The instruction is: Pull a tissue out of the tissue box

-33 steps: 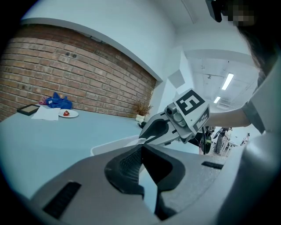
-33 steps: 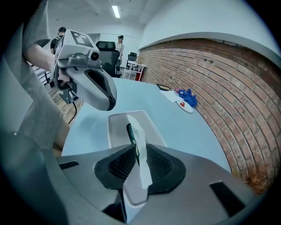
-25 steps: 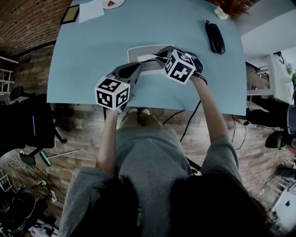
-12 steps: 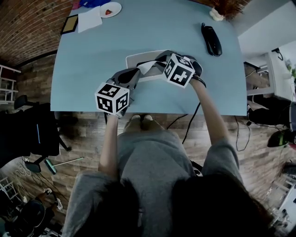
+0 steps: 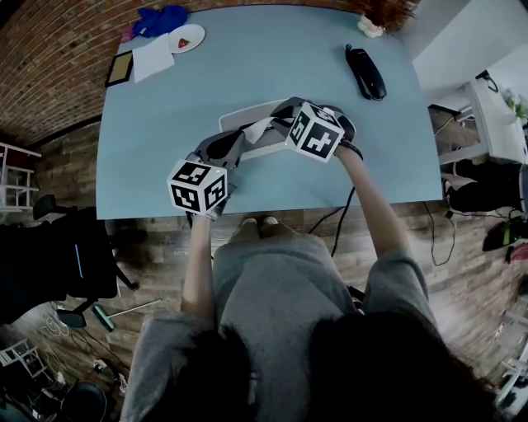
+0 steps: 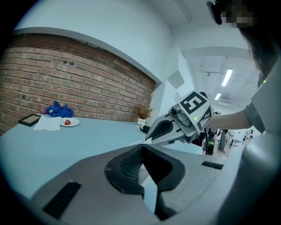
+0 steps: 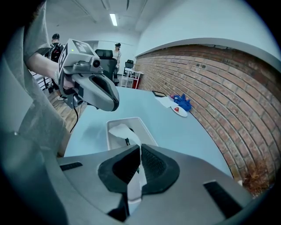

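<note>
A white tissue box lies on the pale blue table, close to its near edge. My right gripper hovers over the box, shut on a white tissue that trails from the box slot up into its jaws. In the right gripper view the tissue rises from the box and runs pinched between the pads of that gripper. My left gripper sits at the box's left end. In its own view this gripper is shut with nothing between the jaws, facing the right gripper.
A black handset lies at the far right of the table. At the far left corner are a plate with something red, a blue cloth, a sheet of paper and a dark tablet. The table's near edge is just below the grippers.
The right gripper has risen a little from the box, and the tissue now stands out longer from the slot. The left gripper stays at the box's left end.
</note>
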`<state>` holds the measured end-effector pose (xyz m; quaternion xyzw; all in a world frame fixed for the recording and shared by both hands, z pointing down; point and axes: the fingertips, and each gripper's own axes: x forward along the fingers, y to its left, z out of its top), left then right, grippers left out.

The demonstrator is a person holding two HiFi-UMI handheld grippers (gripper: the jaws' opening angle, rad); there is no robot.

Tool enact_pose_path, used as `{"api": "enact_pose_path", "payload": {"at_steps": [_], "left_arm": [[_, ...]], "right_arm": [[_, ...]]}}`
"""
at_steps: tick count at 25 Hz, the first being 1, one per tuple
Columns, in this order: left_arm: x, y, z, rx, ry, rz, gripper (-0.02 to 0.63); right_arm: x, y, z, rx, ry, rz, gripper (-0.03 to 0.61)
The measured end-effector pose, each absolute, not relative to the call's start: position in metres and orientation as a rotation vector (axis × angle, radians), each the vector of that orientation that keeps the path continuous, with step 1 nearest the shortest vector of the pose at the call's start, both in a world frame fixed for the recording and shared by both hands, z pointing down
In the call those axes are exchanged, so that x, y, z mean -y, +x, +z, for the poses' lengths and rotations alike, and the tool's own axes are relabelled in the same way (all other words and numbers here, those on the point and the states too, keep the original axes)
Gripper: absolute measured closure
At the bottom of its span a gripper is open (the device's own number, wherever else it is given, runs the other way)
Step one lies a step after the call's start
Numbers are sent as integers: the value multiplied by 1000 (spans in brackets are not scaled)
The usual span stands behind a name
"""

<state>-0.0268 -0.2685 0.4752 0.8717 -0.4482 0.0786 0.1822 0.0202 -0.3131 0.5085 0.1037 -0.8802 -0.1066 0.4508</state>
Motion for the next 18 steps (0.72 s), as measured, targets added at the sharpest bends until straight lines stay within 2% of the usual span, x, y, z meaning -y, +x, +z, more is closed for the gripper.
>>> {"api": "enact_pose_path", "payload": {"at_steps": [18], "left_arm": [[257,-23,457,1293,2513,179,611]], "right_arm": [[311,29,465,2327,423,-233,575]]}}
